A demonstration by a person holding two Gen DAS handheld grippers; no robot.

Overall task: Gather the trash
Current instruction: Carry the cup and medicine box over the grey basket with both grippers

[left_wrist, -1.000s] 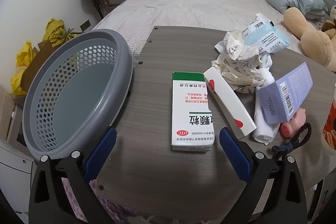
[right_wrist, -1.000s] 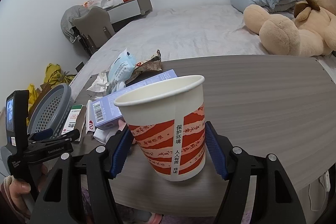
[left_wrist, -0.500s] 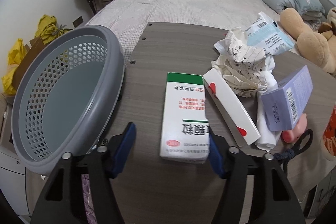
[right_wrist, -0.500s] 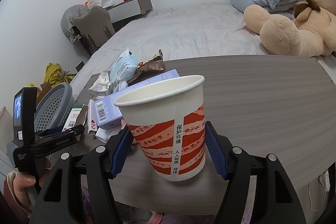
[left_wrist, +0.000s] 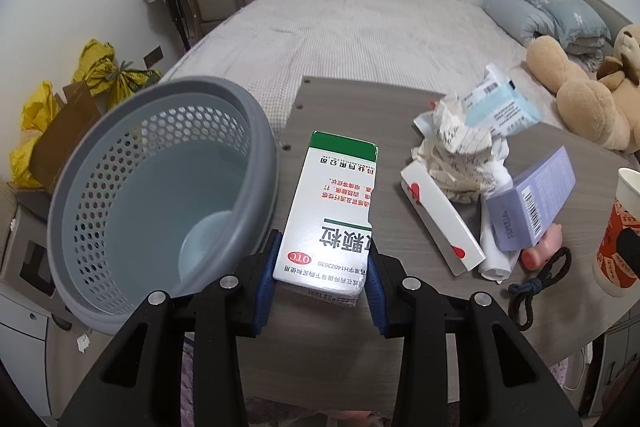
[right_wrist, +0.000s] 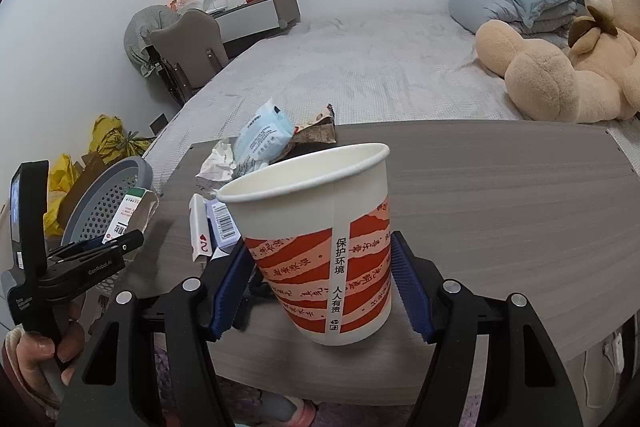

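My left gripper is shut on the near end of a white medicine box with a green top, lifted off the grey table beside the grey perforated basket. My right gripper stands open around a red-and-white paper cup, its blue pads close to the cup's sides, and the cup rests on the table. The left gripper with the box also shows at the left of the right wrist view.
On the table lie a narrow white box with red hearts, crumpled paper, a blue wipes pack, a purple box, a black cord. A teddy bear and pillows lie on the bed behind.
My left gripper moved forward, closed on the medicine box and raised it off the table. The right gripper and the cup have stayed where they were.
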